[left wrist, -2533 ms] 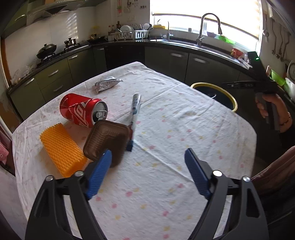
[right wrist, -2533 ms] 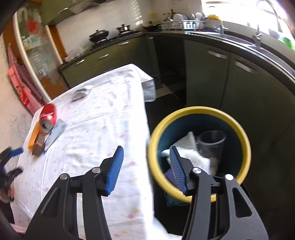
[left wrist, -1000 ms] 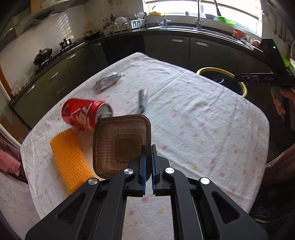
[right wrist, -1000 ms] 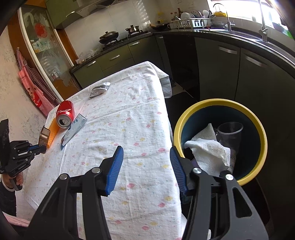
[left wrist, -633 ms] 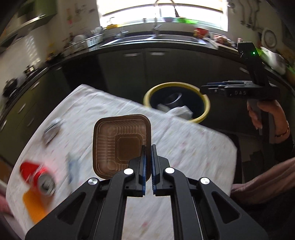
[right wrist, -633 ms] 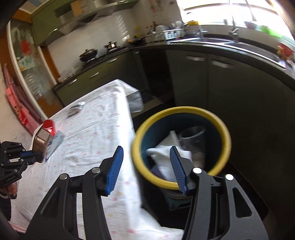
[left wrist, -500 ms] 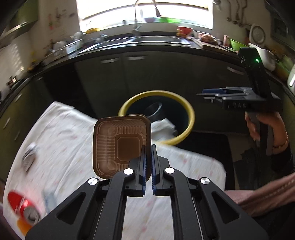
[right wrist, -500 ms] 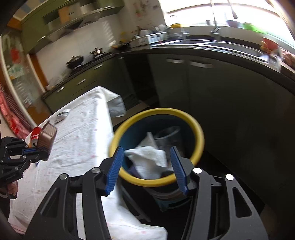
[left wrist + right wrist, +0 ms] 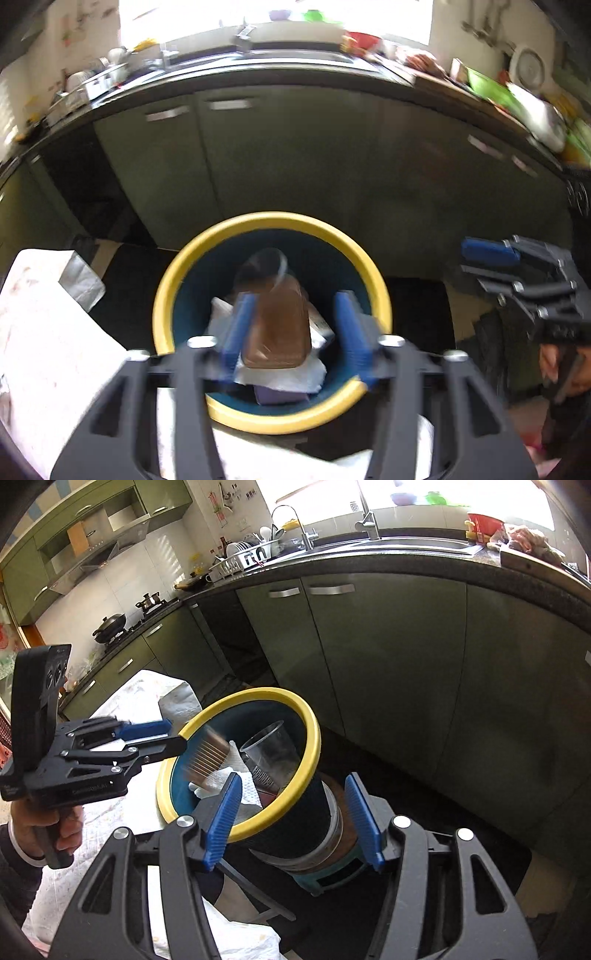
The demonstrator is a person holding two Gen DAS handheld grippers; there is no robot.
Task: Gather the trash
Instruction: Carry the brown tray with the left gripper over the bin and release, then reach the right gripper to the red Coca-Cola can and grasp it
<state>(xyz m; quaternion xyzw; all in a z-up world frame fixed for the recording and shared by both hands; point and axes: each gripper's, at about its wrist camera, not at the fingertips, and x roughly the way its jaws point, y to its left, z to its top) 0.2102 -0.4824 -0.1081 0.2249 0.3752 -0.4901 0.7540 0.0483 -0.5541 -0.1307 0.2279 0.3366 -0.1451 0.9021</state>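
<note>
My left gripper (image 9: 295,334) is open above the yellow-rimmed blue trash bin (image 9: 177,273). The brown plastic tray (image 9: 279,328) is free of the fingers and blurred, dropping into the bin over white paper (image 9: 284,374) and a clear cup (image 9: 266,266). In the right wrist view the tray (image 9: 207,760) falls just past the left gripper (image 9: 155,734) into the bin (image 9: 306,753), beside the clear cup (image 9: 273,753). My right gripper (image 9: 291,816) is open and empty, close to the bin's outer wall.
The table with its white dotted cloth (image 9: 44,332) lies left of the bin; it also shows in the right wrist view (image 9: 136,698). Green kitchen cabinets (image 9: 388,657) and a dark counter with a sink (image 9: 369,542) stand behind the bin.
My left gripper carried the brown tray from the table to above the bin, then opened and let it go. My right gripper stayed open near the bin.
</note>
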